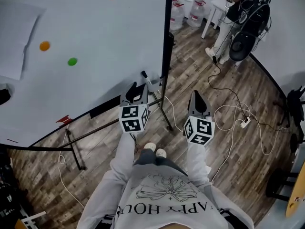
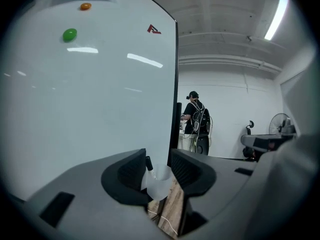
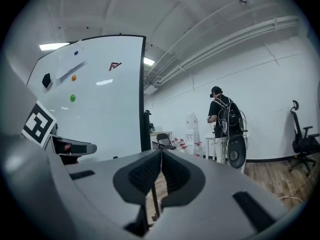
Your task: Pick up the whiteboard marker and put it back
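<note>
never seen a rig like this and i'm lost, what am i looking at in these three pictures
No robot here: a person holds a hand-held gripper in each hand. One picture comes from a camera on the person's head; the other two from cameras riding on each one. The left hand-held gripper has its jaws apart, aimed at the whiteboard marker by the lower corner of the whiteboard, not gripping it. The right hand-held gripper is shut and empty. An orange magnet and a green magnet sit on the board.
</note>
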Demonstrator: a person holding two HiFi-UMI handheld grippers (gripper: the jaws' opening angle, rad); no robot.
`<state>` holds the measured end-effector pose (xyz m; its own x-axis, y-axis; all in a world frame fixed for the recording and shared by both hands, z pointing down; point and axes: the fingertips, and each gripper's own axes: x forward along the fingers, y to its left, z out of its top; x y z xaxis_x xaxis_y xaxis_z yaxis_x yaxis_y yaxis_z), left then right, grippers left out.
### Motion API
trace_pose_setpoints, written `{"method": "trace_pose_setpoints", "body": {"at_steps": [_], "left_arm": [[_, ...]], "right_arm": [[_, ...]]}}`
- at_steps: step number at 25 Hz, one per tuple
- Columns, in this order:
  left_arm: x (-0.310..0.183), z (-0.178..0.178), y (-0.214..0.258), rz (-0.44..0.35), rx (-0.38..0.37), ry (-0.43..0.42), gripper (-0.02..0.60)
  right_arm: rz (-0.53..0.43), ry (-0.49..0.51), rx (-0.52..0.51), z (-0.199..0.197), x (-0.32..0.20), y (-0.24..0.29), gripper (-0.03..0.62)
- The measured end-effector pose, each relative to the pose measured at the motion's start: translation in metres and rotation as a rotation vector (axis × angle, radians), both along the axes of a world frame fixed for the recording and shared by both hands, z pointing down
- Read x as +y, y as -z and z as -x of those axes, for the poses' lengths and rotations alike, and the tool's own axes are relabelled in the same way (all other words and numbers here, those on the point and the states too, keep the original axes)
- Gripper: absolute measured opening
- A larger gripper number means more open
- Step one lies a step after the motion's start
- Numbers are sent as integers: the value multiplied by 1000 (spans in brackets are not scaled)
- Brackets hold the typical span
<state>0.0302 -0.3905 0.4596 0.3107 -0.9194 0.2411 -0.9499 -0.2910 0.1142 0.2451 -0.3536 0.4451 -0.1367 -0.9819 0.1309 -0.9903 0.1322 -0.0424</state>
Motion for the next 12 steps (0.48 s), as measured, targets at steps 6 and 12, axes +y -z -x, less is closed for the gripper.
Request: {"method": "trace_pose_setpoints", "body": {"at_steps": [6,12], "left_arm": [[-37,-6,-29,78,-11,-16,135],[-62,-6,-58,153,11,-9,135]], "right_arm": [[10,-27,32,-7,-23,-1,5],[21,-47,31,-8,-40,-6,5]]}}
